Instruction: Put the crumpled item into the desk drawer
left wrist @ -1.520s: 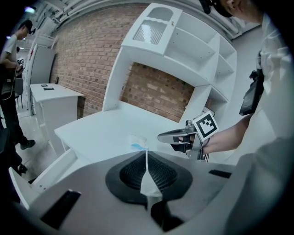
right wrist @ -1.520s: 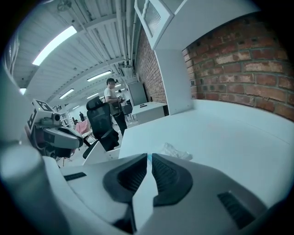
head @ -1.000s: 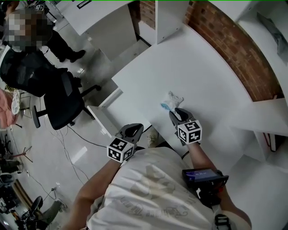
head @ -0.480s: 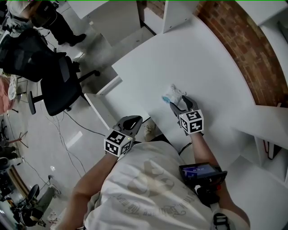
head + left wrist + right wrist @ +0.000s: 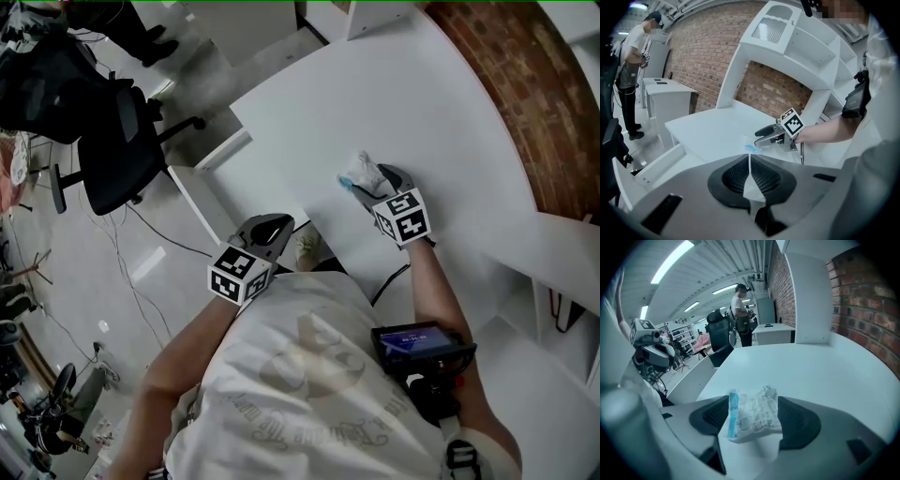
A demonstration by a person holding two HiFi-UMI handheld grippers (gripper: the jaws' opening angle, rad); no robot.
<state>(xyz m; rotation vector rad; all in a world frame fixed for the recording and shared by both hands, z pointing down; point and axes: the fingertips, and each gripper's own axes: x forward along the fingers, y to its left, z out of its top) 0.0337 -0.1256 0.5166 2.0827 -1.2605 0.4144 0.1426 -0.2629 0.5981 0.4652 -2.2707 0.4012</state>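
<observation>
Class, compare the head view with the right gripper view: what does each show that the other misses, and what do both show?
Only the head view: the person's shirt, the device strapped to the right forearm, and the marker cube on the right gripper.
Only the right gripper view: the ceiling lights, and that gripper's jaws seen from behind. They have just been opening and stand apart on either side of the crumpled item.
Both: the crumpled item, the white desk, the brick wall, the black chair and the left gripper.

Black office chair (image 5: 111, 141) on the floor (image 5: 112, 291); brick wall (image 5: 520, 84) beyond; a person (image 5: 740, 310) stands, perhaps holding something.
</observation>
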